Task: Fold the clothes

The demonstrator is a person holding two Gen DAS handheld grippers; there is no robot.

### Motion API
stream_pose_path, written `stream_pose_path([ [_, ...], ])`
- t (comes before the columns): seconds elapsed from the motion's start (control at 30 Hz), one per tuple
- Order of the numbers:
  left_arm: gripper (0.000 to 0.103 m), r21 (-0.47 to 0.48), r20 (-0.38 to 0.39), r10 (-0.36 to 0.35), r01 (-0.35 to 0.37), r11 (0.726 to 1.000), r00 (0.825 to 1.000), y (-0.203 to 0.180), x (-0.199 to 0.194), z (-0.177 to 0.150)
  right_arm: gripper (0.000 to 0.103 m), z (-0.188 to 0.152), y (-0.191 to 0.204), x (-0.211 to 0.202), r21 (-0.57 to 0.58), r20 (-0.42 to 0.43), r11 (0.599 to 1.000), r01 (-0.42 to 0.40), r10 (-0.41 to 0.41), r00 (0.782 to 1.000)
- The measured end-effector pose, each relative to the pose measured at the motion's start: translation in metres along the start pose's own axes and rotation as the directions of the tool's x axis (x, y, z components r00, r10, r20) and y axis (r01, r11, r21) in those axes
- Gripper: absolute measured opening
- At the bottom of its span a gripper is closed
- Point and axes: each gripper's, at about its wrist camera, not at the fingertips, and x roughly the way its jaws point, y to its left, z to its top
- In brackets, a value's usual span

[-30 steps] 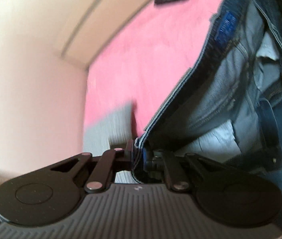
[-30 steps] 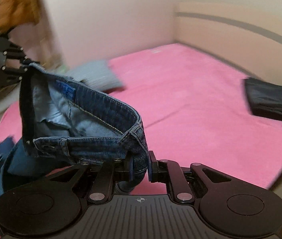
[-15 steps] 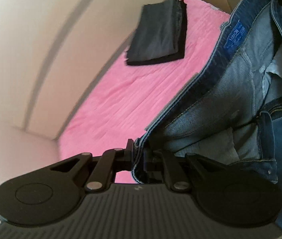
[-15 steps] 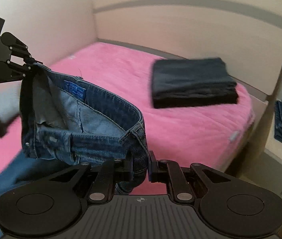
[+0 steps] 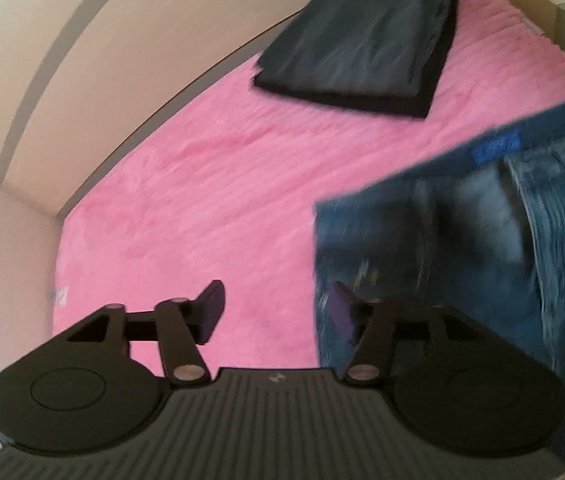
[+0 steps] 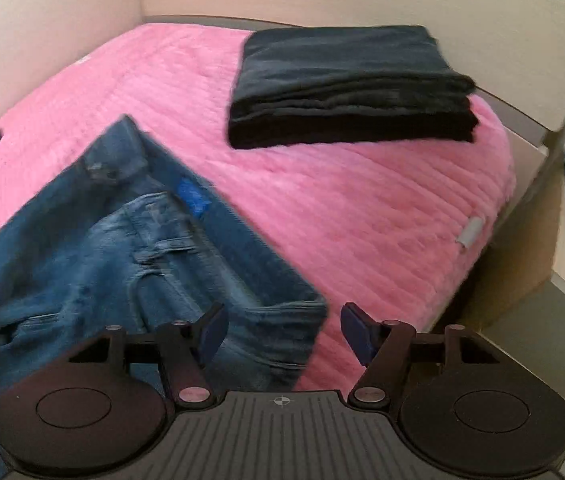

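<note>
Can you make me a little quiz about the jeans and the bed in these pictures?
1. True or false: both grippers are pinching the jeans.
2. What colour is the blanket on the bed?
3. Where is the folded dark stack? A) on the jeans B) on the blanket, apart from the jeans C) on the floor

Key:
1. False. The left gripper and the right gripper are both open, holding nothing.
2. Pink.
3. B.
</note>
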Motion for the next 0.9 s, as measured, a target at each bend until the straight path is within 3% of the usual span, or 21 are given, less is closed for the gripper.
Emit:
stream_pose_path([
  [0.17,0.062,-0.194,-0.144,-0.013,-0.016,0.981,0.990,0.008,-0.049,-0.105,0.066,-0.006,0.042,-0.022,-0.067,-0.043,0.995,-0.072,0.069,0.997],
  [0.33,0.062,-0.353,-0.307,-0.008,-0.106,0.929,0.952,-0.023,-0.116,-0.231,0.066,-0.020,0.104,-0.034,-0.166,-0.102,0.974,-0.152,0.136,0.985],
  [0.4,0.062,-0.410,-0.370,-0.026,-0.138,0.901,0.929,-0.041,-0.145,-0.281,0.066,-0.031,0.135,-0.042,-0.207,-0.138,0.959,-0.192,0.166,0.976],
  [0.57,0.062,-0.483,-0.538,-0.091,-0.218,0.848,0.838,-0.100,-0.221,-0.406,0.066,-0.077,0.218,-0.058,-0.328,-0.252,0.893,-0.307,0.231,0.940],
  [0.63,0.062,-0.516,-0.568,-0.123,-0.236,0.823,0.813,-0.128,-0.251,-0.449,0.066,-0.098,0.252,-0.056,-0.366,-0.302,0.863,-0.350,0.246,0.921],
  [0.77,0.062,-0.490,-0.592,-0.129,-0.229,0.841,0.795,-0.186,-0.292,-0.510,0.066,-0.144,0.316,-0.055,-0.463,-0.383,0.777,-0.428,0.260,0.886],
  [0.83,0.062,-0.422,-0.593,-0.095,-0.208,0.882,0.800,-0.212,-0.288,-0.525,0.066,-0.168,0.341,-0.060,-0.508,-0.414,0.732,-0.453,0.254,0.874],
  [0.9,0.059,-0.342,-0.589,-0.056,-0.186,0.921,0.807,-0.238,-0.281,-0.537,0.066,-0.187,0.356,-0.067,-0.528,-0.434,0.712,-0.463,0.242,0.868],
])
